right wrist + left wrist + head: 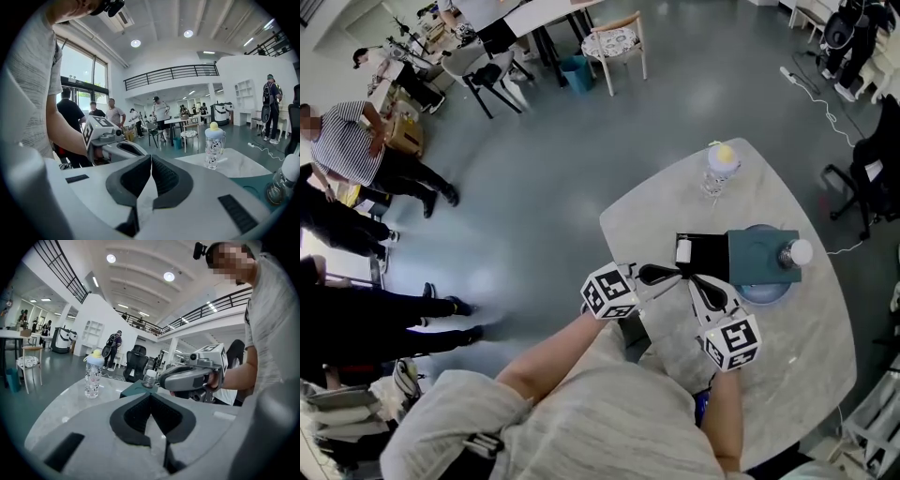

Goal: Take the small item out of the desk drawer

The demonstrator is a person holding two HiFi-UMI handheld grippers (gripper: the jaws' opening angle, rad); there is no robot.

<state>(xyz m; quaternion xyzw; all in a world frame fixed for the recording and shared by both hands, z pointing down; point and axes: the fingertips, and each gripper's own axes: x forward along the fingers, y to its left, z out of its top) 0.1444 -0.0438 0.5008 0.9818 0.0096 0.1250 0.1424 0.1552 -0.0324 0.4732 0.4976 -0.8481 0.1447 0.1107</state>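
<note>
A teal desk drawer unit [761, 258] stands on the pale table [675, 211], and its black drawer [708, 258] is pulled out toward me. A small white item [683, 250] lies at the drawer's front end. My left gripper [675, 273] hovers just in front of the drawer, jaws closed together and empty. My right gripper [693, 279] sits close beside it, also shut with nothing in it. In the left gripper view the shut left gripper [150, 395] points at the teal unit [135, 389]. The right gripper [151, 158] in its own view has its tips touching.
A clear water bottle with a yellow lid [721, 169] stands at the table's far side. A white-capped bottle [795, 252] rests on the teal unit, over a blue dish [766, 292]. People stand at the left [356, 150]; chairs and desks [614, 42] are beyond.
</note>
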